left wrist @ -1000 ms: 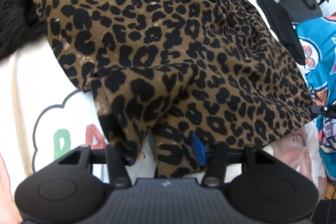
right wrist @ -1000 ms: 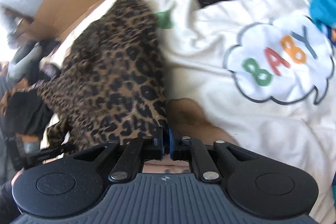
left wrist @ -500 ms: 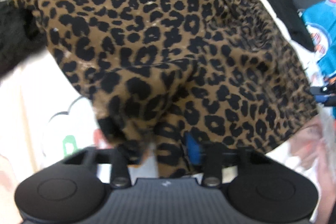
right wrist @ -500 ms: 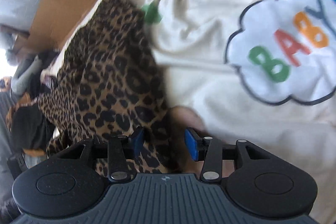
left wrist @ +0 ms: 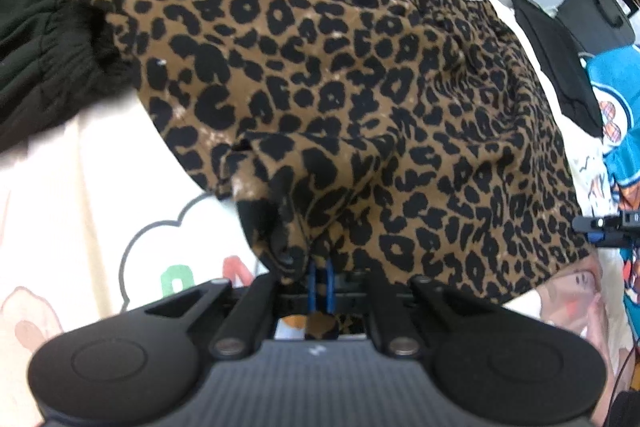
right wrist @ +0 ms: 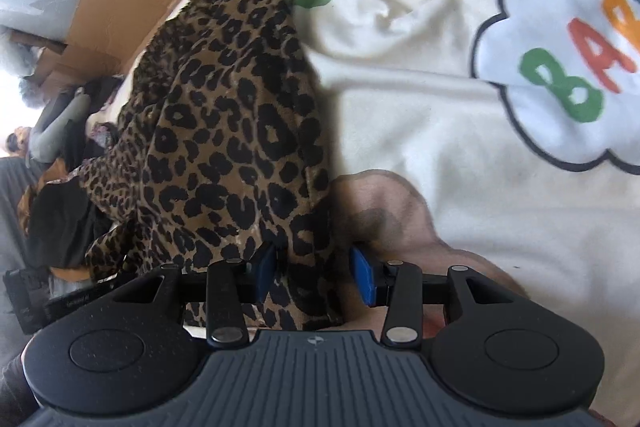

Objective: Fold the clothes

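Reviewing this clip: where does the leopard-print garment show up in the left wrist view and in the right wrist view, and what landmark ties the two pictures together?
Left wrist: leopard-print garment fills the centre, its near edge pinched in the left gripper.
Right wrist: it lies left of centre, its edge between the open right gripper.
Shared landmark: the cream blanket's cloud print with coloured letters.

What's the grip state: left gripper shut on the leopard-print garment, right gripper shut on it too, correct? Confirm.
Not quite. The left gripper is shut on the leopard-print garment, but the right wrist view shows the right gripper open, its blue pads apart with the garment's edge between them.
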